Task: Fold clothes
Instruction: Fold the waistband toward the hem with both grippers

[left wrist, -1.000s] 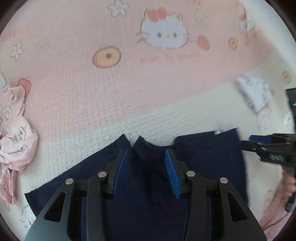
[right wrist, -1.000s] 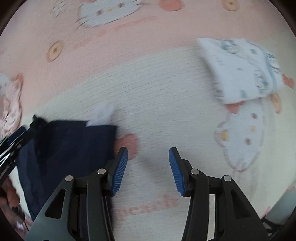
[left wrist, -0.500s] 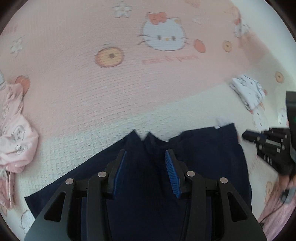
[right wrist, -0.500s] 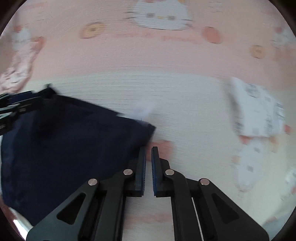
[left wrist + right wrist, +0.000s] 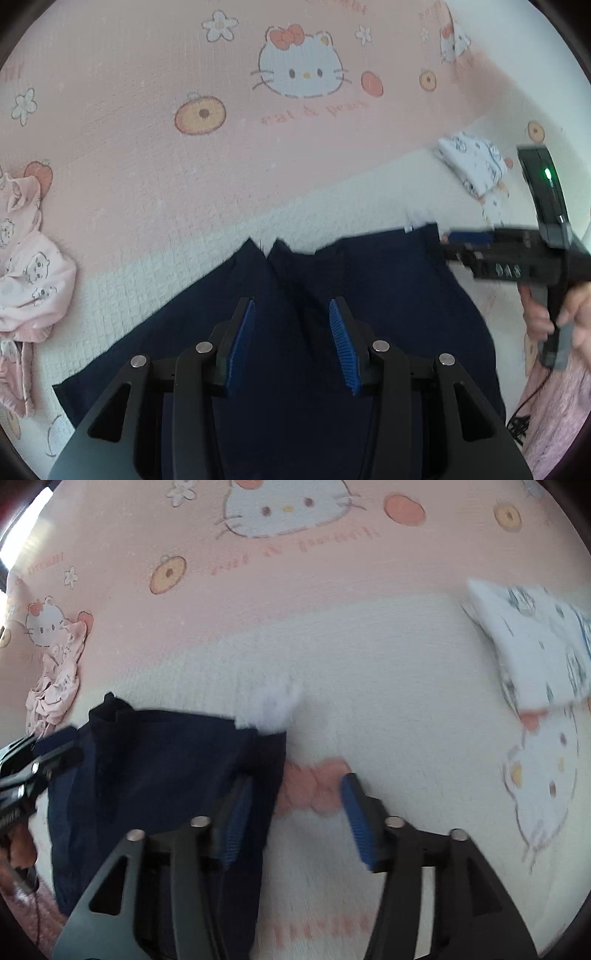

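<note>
Smoothing the navy garment (image 5: 369, 314) lying flat on the cat-print blanket (image 5: 147, 147) comes first: left gripper (image 5: 291, 343) and right gripper (image 5: 295, 812), both spread apart and empty, should pinch matching corners.

Left claw (image 5: 291, 339): low centre of the frame, blue-padded jaws spread apart, nothing between them, poised over the dark cloth.
Navy garment (image 5: 388, 295): spread flat across the lower half, a notch in its upper edge just above the jaws, a small white tag at its upper right corner.
Right claw (image 5: 465, 240): middle right of the frame, blurred, at the garment's upper right corner; whether its jaws grip is unclear.
Hand (image 5: 554, 317): right edge, wrapped around that tool's handle.
Bedspread (image 5: 147, 147): pink and white, printed with cartoon cats.
Pink garment (image 5: 26, 273): crumpled at the left edge.
White folded garment (image 5: 476, 166): upper right.
</note>
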The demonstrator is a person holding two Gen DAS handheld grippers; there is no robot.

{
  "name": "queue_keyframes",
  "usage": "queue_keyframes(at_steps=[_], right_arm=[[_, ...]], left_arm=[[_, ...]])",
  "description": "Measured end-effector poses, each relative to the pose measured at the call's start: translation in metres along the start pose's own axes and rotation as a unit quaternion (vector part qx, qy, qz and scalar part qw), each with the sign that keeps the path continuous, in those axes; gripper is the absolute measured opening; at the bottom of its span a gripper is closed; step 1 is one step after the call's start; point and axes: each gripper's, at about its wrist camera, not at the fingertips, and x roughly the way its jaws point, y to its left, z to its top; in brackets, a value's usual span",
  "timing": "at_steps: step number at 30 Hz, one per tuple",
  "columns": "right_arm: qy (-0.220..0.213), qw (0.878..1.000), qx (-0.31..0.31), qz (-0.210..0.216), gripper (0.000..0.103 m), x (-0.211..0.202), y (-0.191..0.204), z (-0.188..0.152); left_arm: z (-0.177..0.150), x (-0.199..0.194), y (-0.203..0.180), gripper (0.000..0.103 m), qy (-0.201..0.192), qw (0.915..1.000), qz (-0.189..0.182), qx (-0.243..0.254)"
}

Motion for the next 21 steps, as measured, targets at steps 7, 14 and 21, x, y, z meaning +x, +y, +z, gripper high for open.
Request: queue_keyframes(at_steps=[7, 14, 21], right_arm=[[0.008, 1.0, -0.012, 0.028, 0.042, -0.017, -0.019, -0.008], [0.008, 0.998, 0.025, 0.055, 0.057, 0.01, -0.019, -0.004], [-0.005, 0.999, -0.044, -0.031, 0.003, 0.032, 0.021, 0.003]], left_arm=[[-0.004, 0.002, 0.003, 0.044, 0.014, 0.9998, 0.01, -0.01], [-0.008, -0.002, 0.004, 0.044, 0.013, 0.9991, -0.011, -0.038], [0.007, -0.005, 0.002, 0.044, -0.011, 0.999, -0.025, -0.035]])
